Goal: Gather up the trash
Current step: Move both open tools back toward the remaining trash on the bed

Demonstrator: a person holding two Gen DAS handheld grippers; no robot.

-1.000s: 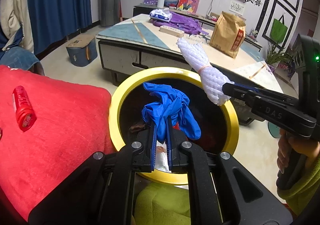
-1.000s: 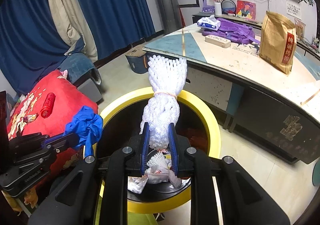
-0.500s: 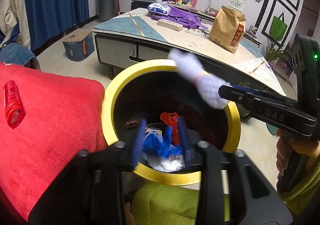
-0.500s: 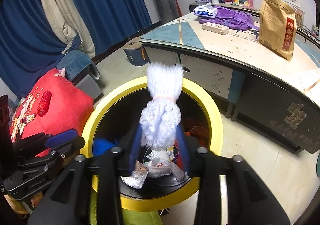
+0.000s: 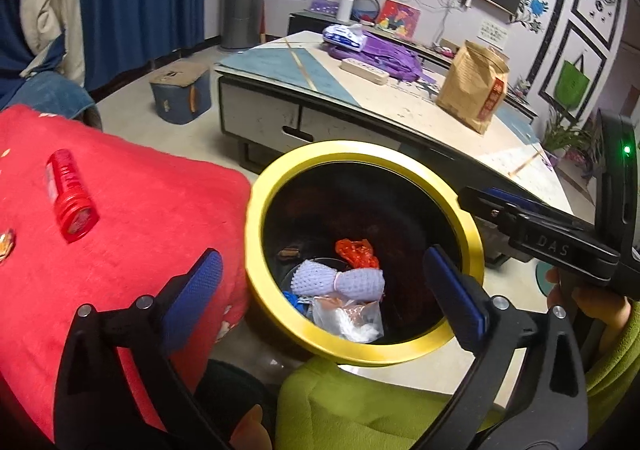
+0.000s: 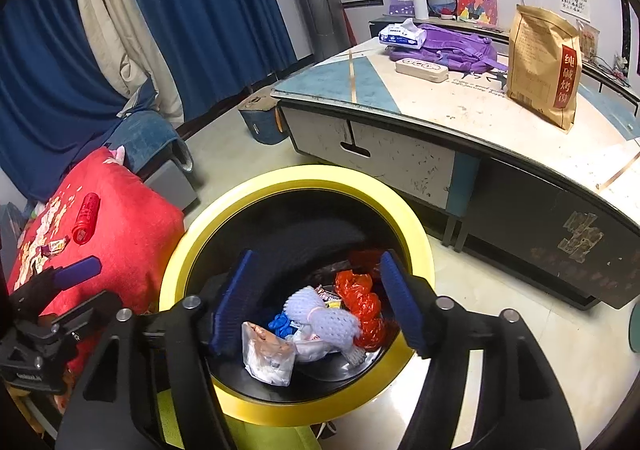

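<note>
Both of your drops have landed: the white foam net sleeve (image 6: 326,316) and the crumpled blue glove (image 6: 280,324) lie at the bottom of the yellow-rimmed black trash bin (image 6: 296,180), low in the frame. Your left gripper (image 5: 320,290) and right gripper (image 6: 316,298) are opening, nothing between the jaws. Next, likely the red cylindrical tube (image 5: 70,196) on the red cushion (image 5: 140,234), at the left: reach there with the jaws spread.

Glossy yellow bin rim (image 5: 362,356), white foam netting (image 5: 340,282), fuzzy red cloth (image 5: 132,218).
</note>
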